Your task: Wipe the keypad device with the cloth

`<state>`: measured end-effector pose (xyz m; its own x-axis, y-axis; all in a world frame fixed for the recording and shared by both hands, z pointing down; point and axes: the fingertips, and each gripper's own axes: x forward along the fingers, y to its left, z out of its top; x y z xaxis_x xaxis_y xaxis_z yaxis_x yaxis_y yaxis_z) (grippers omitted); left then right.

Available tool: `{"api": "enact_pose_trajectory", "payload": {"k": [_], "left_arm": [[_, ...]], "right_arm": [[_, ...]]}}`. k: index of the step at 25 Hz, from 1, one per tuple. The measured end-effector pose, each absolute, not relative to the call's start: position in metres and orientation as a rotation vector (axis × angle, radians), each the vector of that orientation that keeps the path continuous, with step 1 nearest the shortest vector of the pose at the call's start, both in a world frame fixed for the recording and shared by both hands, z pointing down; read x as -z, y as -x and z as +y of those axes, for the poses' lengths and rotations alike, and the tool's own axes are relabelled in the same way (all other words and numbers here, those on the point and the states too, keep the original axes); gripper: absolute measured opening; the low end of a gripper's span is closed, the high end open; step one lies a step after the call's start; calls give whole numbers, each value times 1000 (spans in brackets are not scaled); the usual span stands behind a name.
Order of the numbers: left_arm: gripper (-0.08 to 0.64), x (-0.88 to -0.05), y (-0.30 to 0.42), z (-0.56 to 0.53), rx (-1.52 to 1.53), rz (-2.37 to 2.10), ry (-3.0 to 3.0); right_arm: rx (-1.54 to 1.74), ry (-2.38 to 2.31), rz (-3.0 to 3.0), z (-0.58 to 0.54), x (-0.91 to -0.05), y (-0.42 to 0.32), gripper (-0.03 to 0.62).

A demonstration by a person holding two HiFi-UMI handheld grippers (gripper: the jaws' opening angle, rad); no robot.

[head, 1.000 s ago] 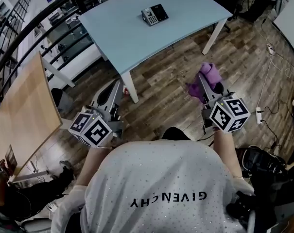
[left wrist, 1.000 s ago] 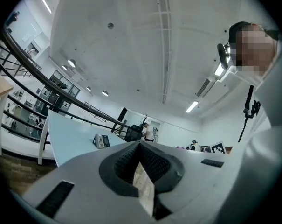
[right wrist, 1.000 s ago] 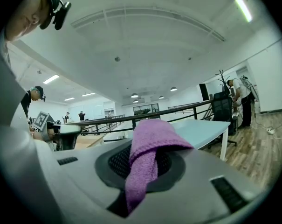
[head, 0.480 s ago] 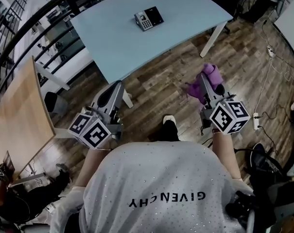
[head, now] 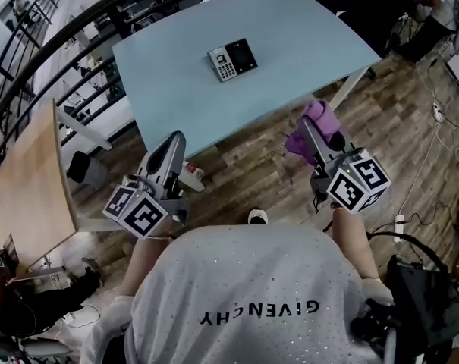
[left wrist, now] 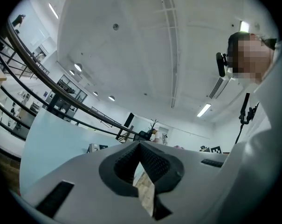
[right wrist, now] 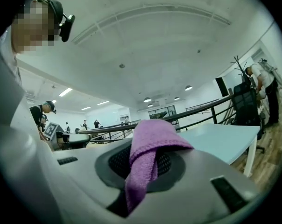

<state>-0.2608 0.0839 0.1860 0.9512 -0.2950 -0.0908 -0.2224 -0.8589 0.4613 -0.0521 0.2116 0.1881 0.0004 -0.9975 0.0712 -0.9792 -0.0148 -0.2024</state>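
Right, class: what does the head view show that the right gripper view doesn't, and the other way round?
Only the head view shows the black-and-grey keypad device, lying on the table. Only the right gripper view shows the white ceiling with its lights. Both show the purple microfibre cloth clamped in the right hand-held gripper, and the pale blue table.

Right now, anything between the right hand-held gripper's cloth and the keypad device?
Nothing visible. The right hand-held gripper holds the cloth just off the near edge of the table. Only bare tabletop lies between it and the keypad device.
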Motion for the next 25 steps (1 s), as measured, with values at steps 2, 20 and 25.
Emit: {"api": "enact_pose_trajectory", "payload": {"k": [2, 20, 25], "left_arm": [[2, -184, 244, 77, 217, -413, -2656], [2, -238, 152, 33, 93, -591, -2539], [0, -260, 124, 12, 89, -572, -2490]], "right_arm": [[286, 2104, 2186, 199, -184, 36, 44], [584, 1907, 2336, 120, -249, -37, 43], [607, 1818, 2396, 84, -263, -44, 43]]}}
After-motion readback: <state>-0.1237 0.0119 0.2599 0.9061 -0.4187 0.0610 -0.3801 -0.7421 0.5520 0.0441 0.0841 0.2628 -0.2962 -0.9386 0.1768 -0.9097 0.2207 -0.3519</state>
